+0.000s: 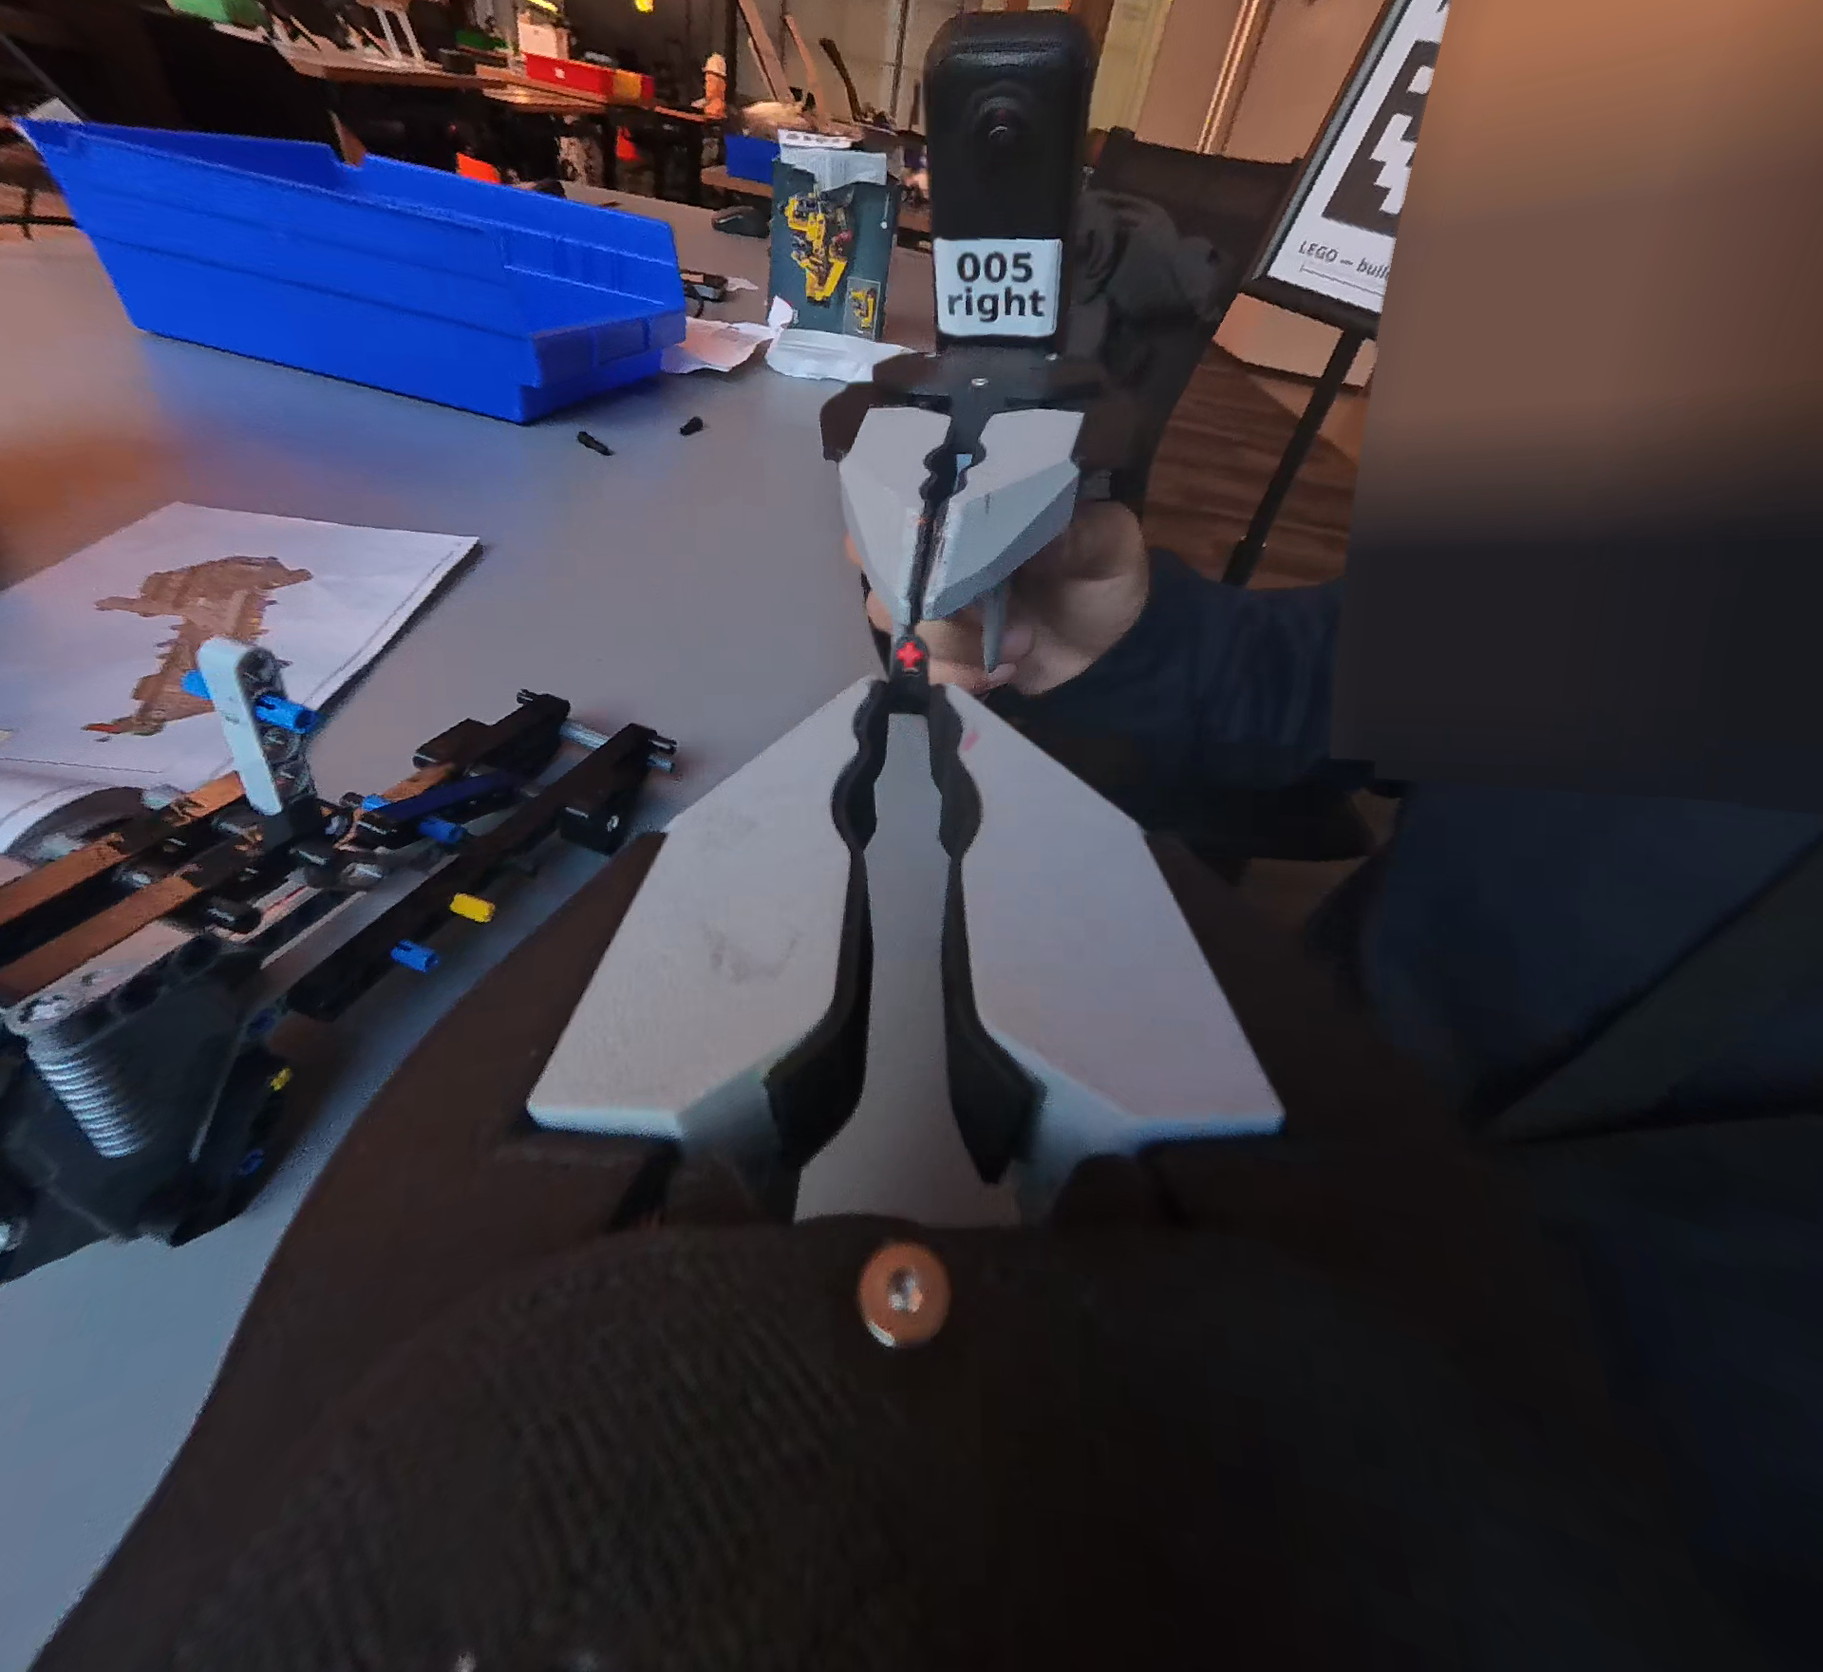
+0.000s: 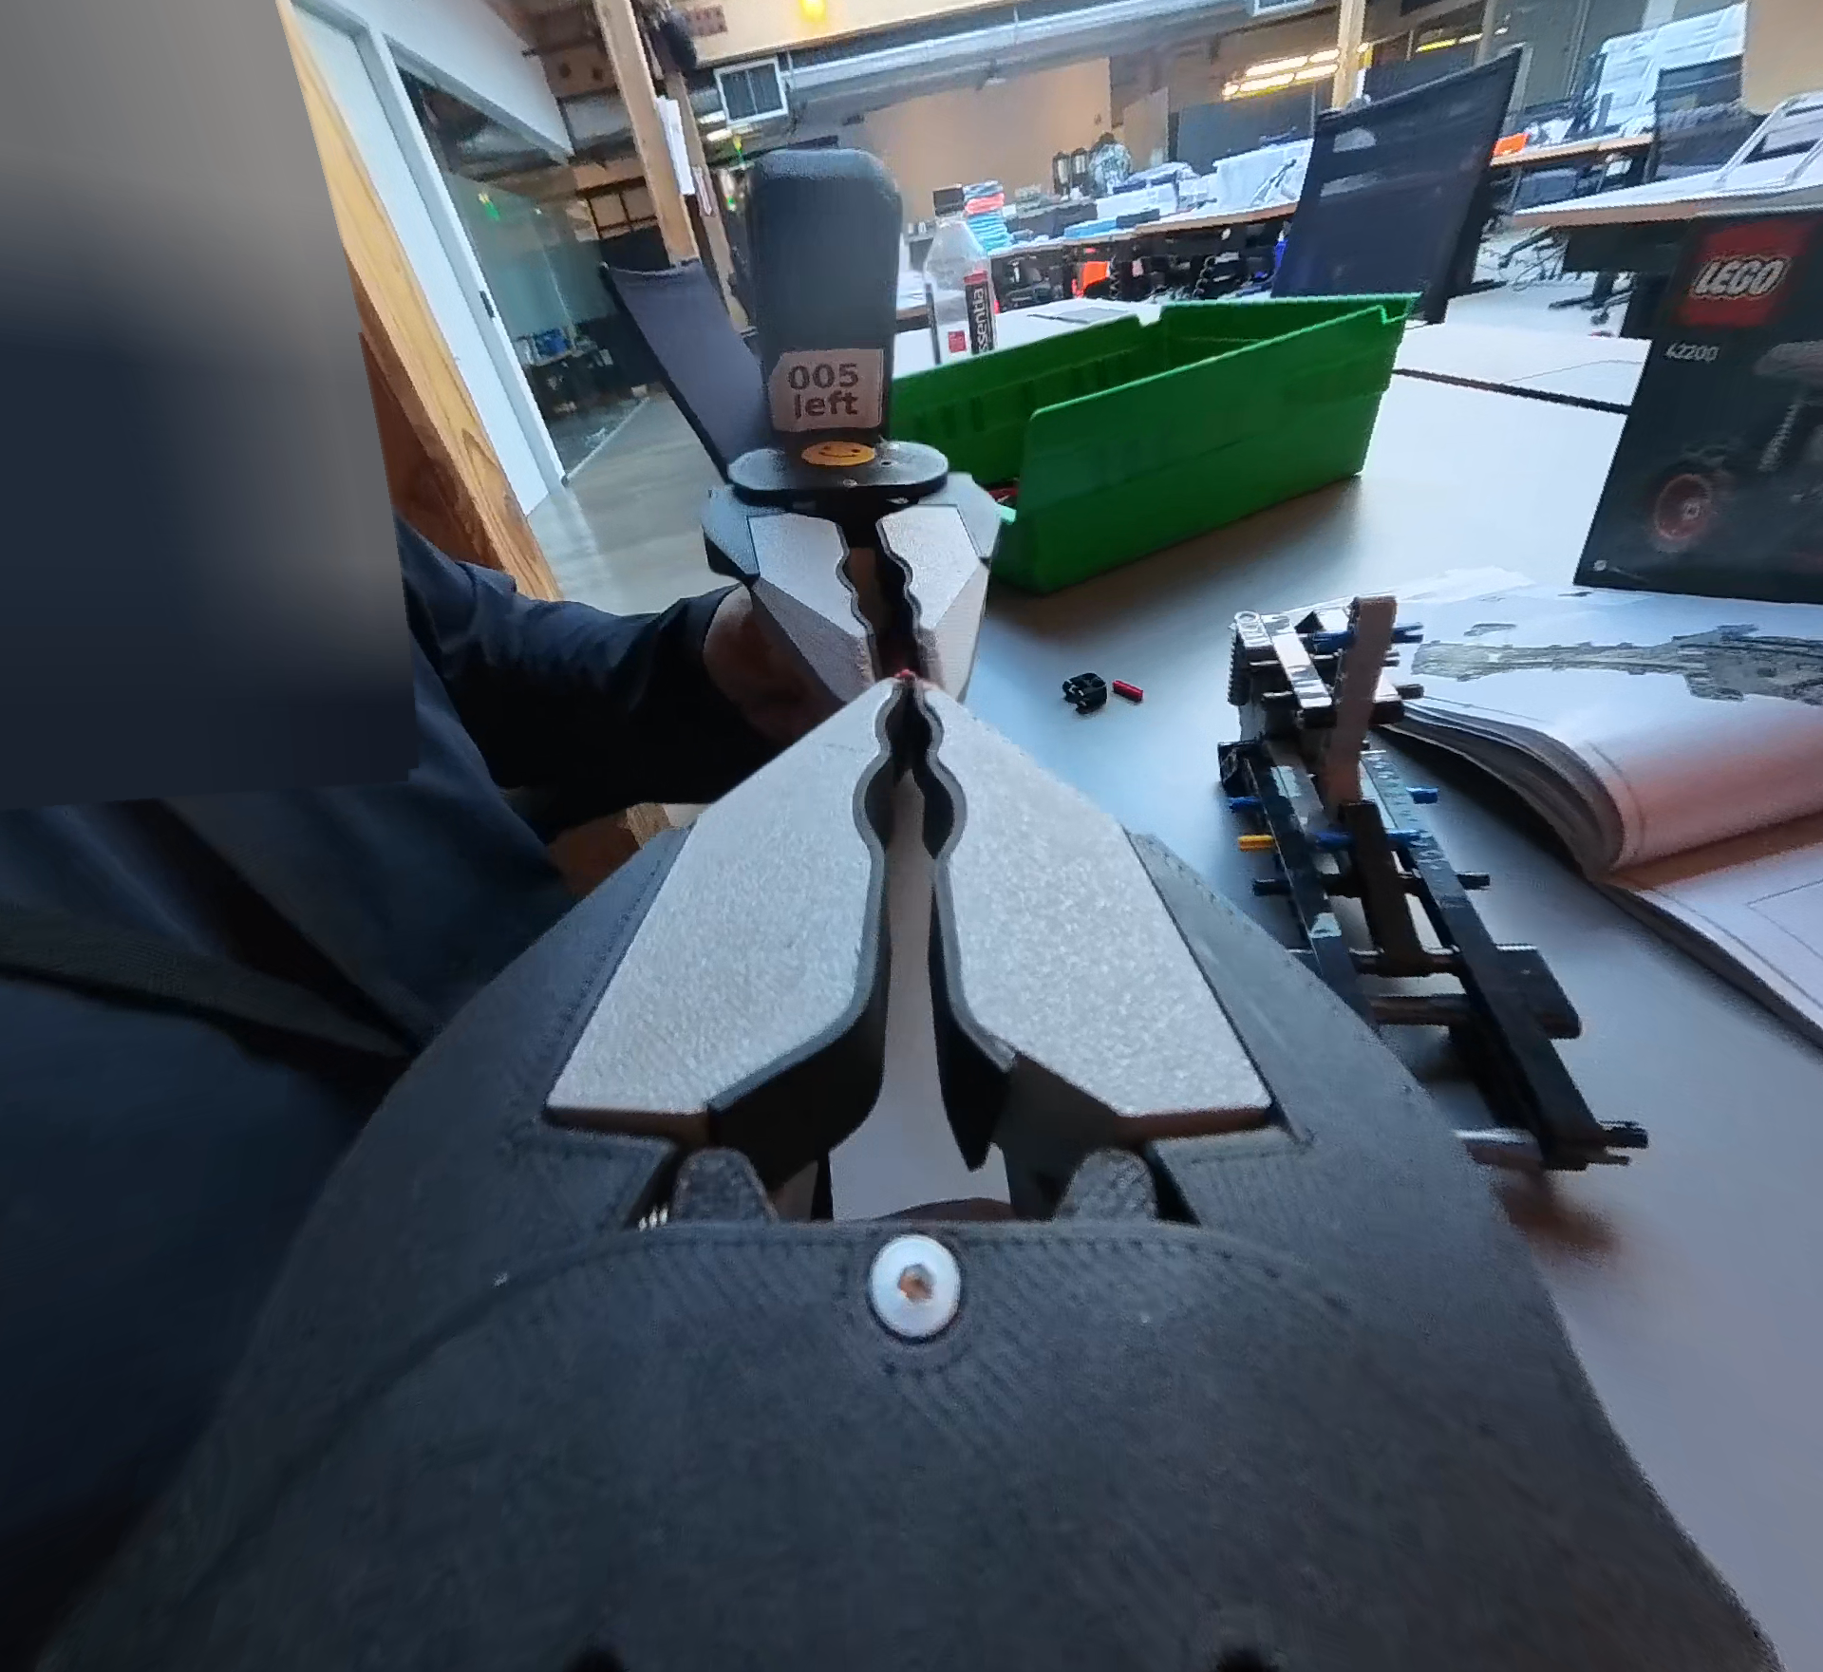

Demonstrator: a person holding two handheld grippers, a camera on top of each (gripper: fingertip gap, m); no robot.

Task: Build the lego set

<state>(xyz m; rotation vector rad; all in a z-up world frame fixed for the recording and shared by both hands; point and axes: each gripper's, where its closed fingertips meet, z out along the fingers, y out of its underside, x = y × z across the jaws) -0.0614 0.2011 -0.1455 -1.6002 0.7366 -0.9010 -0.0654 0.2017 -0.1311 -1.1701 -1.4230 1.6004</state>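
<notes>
My left gripper (image 1: 908, 695) and right gripper (image 2: 903, 692) meet tip to tip above the table's near edge. A small black piece with a red axle (image 1: 910, 658) is pinched between the two pairs of tips; in the right wrist view only a red speck of the piece (image 2: 904, 678) shows. Both pairs of jaws are closed at the tips. The right gripper (image 1: 917, 614) faces the left camera, the left gripper (image 2: 903, 663) faces the right camera. The long black Technic chassis (image 1: 296, 835) lies on the grey table, also in the right wrist view (image 2: 1381, 895).
An open instruction booklet (image 1: 316, 579) (image 2: 1657, 737) lies beside the chassis. A blue bin (image 1: 395, 273), a green bin (image 2: 1184, 431), the set's dark box (image 2: 1726, 411) and loose small parts (image 1: 595, 442) (image 2: 1085, 689) are on the table. A sign stand (image 1: 1312, 401) is off the table's edge. Less than 4 cm separates the two grippers' tips.
</notes>
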